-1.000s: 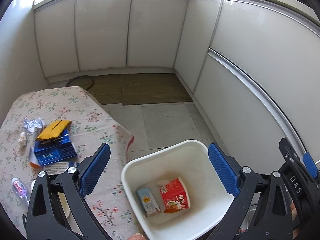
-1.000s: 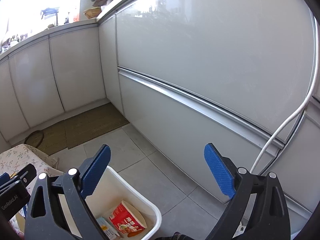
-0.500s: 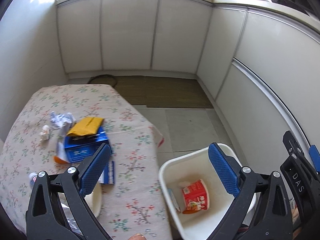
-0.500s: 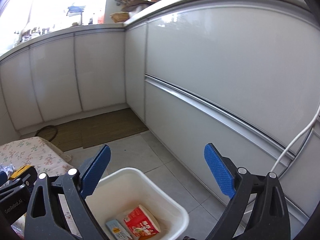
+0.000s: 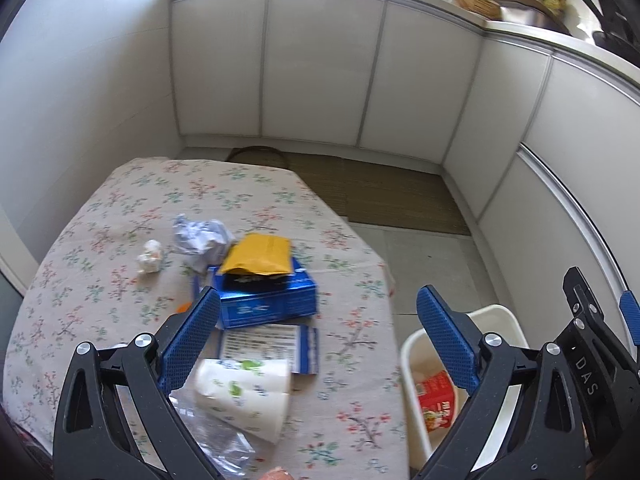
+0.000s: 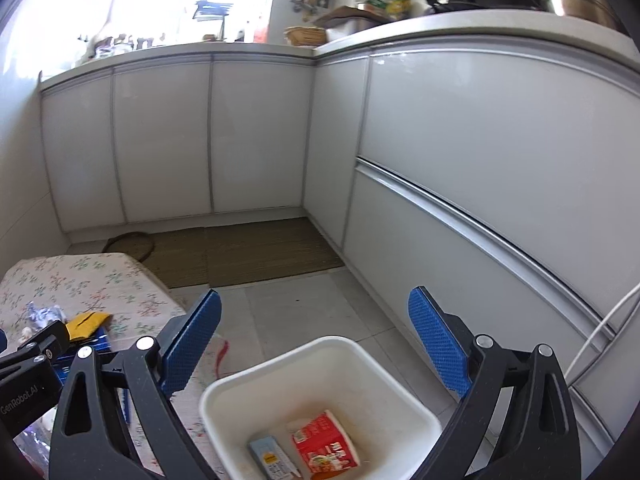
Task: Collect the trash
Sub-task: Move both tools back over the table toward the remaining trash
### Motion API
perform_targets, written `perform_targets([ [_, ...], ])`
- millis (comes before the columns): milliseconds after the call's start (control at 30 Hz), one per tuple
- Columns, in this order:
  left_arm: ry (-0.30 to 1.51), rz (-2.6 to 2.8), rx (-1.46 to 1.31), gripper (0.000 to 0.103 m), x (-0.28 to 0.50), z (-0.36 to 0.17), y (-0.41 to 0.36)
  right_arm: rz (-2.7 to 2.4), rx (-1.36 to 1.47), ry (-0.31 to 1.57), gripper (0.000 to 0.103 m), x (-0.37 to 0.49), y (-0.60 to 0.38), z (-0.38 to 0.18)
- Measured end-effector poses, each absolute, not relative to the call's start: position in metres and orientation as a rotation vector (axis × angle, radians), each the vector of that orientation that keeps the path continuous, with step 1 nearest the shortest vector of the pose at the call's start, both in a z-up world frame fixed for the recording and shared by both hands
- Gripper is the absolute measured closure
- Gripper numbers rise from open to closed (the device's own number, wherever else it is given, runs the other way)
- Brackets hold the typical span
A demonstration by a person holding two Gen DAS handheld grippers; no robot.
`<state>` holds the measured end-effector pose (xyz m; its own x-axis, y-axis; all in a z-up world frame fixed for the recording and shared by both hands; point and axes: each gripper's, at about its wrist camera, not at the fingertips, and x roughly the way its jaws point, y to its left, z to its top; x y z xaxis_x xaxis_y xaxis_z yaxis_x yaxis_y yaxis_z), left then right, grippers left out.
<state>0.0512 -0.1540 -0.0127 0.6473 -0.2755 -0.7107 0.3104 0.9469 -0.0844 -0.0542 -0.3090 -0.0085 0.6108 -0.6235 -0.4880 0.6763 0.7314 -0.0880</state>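
Note:
A white bin [image 6: 320, 392] stands on the floor right of the table and holds a red cup [image 6: 326, 446] and a small carton [image 6: 272, 458]; the bin also shows in the left wrist view [image 5: 464, 344]. On the flowered table [image 5: 120, 208] lie a white paper cup [image 5: 244, 392], a blue box [image 5: 268, 300], a yellow packet [image 5: 258, 256], crumpled paper [image 5: 200, 238], a small wad [image 5: 150, 260] and clear plastic [image 5: 216, 440]. My left gripper [image 5: 318, 344] is open and empty above the table's near edge. My right gripper [image 6: 314, 344] is open and empty above the bin.
White cabinets [image 6: 480, 152] run along the back and right walls under a cluttered counter. A brown mat [image 5: 384, 200] lies on the tiled floor. A white cable [image 6: 600, 328] hangs at the right. A flat printed leaflet [image 5: 272, 346] lies by the blue box.
My left gripper has swung left from over the bin to over the table's trash. My right gripper has turned left too, with the bin now centred below it. Both stay open.

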Motion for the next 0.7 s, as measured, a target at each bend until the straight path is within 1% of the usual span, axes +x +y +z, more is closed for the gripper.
perform_targets([
  [700,0.854,-0.155,-0.018,0.009,0.116,-0.029,-0.05,-0.532,0.024,0.55,0.011,0.035,-0.217,-0.013],
])
